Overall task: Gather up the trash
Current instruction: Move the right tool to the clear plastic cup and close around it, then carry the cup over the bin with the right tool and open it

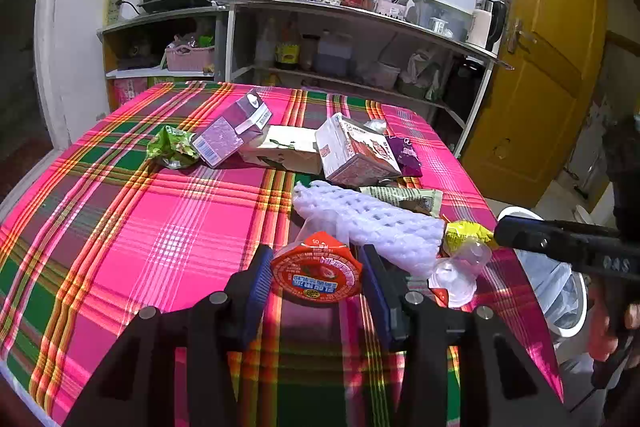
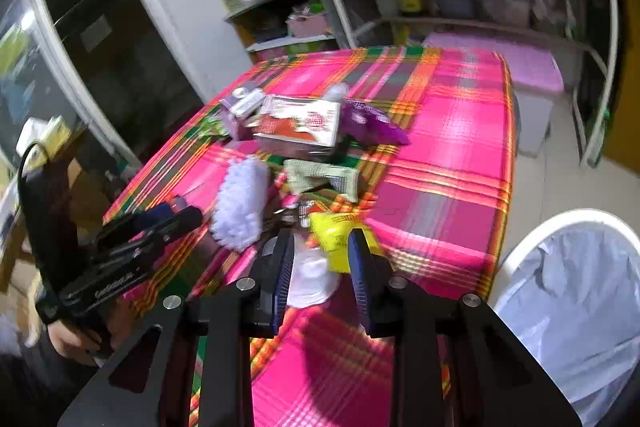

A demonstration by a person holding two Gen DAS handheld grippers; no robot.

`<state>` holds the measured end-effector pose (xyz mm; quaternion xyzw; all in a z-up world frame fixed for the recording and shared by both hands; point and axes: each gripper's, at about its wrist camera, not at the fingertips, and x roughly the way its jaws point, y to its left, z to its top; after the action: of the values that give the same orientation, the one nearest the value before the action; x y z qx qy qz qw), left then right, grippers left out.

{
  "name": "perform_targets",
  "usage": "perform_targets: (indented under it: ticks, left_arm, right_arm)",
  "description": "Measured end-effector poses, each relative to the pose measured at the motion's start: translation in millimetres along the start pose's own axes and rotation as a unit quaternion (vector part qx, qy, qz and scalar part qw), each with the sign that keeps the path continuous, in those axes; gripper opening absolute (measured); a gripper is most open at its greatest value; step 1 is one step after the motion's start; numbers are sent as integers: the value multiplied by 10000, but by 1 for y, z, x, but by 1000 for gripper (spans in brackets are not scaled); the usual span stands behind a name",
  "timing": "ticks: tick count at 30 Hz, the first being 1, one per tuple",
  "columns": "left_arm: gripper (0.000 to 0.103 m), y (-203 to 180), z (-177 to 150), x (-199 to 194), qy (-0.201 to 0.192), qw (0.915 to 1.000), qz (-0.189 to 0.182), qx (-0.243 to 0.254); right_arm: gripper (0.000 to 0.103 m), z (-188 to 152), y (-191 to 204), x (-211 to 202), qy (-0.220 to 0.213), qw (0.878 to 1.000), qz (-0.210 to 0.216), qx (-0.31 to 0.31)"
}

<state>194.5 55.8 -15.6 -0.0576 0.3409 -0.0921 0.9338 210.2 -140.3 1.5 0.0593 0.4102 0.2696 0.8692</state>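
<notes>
Trash lies on a pink plaid tablecloth (image 1: 160, 227). My left gripper (image 1: 316, 279) has its blue pads on both sides of a red round lidded cup (image 1: 316, 273) at the near edge and looks shut on it. A white foam net (image 1: 372, 223), a yellow wrapper (image 1: 466, 233) and a clear plastic cup (image 1: 460, 271) lie just right of it. My right gripper (image 2: 320, 267) is open around the clear cup (image 2: 310, 281) and the yellow wrapper (image 2: 330, 237). The right gripper's body also shows in the left wrist view, at the right edge.
Further back lie a purple carton (image 1: 234, 133), a red-and-white carton (image 1: 354, 151), a flat box (image 1: 284, 149), a green wrapper (image 1: 172, 147), a purple wrapper (image 1: 408, 155) and a patterned packet (image 1: 404, 197). A white bin with a bag liner (image 2: 576, 299) stands by the table's right side. Shelves stand behind.
</notes>
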Motion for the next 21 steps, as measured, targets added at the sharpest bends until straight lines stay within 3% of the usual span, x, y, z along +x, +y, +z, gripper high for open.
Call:
perform_targets:
  ticks: [1,3,7,14,17,21]
  left_arm:
    - [45,0,0,-1,-2,10000,-6,-9]
    - [45,2,-2,-3,-7,10000,10,-15]
    - [45,4,-3,-7,-14,10000,46,-7]
    - [45,10,-4,-12,-62,10000,50,-60]
    - [45,12,-5,-14,-85,9999,33,-81]
    - [45,11,-6,-15,-89,9999,14,-75]
  right_arm:
    - [44,-2,6,3,13,9999,-35,-122]
    - [50,-6,10,9,63,9995,-117,-280]
    - [50,-10,17,23,214,9983,-338,-426]
    - [50,-10,33,14,-63,9948,-666,-765]
    - [50,-9,41,11,-142,9939,-593,-918]
    - [50,-7,37,29,135,9945,-556,-877]
